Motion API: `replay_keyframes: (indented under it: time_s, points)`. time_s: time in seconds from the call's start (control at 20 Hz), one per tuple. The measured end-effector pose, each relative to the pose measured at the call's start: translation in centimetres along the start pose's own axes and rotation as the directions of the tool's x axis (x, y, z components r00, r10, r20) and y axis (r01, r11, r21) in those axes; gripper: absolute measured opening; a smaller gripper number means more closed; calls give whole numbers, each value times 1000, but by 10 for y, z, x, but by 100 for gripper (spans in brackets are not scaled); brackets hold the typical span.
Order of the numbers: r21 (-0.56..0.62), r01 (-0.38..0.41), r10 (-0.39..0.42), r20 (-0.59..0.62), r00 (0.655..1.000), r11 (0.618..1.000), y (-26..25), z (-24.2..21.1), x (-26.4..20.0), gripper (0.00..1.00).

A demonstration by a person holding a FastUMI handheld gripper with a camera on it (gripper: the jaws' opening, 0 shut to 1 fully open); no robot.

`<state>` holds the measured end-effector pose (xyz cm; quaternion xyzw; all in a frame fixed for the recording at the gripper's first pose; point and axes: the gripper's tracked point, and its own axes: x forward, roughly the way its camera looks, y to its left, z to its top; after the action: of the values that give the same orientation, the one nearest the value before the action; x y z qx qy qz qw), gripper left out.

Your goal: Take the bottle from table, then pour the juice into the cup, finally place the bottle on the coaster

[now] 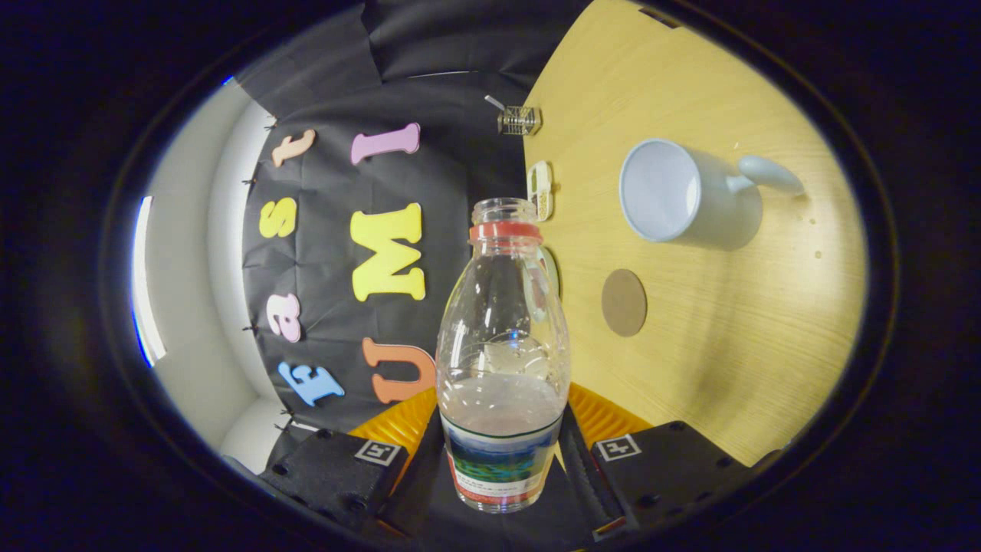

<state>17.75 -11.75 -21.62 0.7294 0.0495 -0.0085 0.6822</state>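
My gripper (502,429) is shut on a clear plastic bottle (502,330), with both fingers pressing on its labelled lower part. The bottle has no cap, shows a red ring under its open mouth, and points away from me. A little pale liquid lies in its lower part, just above the label. The view is rolled, so the wooden table (736,360) stands to the bottle's right. A pale blue cup (674,192) with a handle stands there, its mouth turned toward the bottle's neck. A round brown coaster (623,302) lies between bottle and cup.
A small clear wire-like object (519,120) and a small white item (541,189) sit at the table's edge by the black cloth wall. A few droplets (816,253) lie on the table beyond the cup's handle.
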Motion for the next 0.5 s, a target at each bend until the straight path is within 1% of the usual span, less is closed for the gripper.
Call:
replay_keyframes:
  time_s: [0.5]
  points:
    - [92,-16,15,3,1000,996,6,18,-7,78]
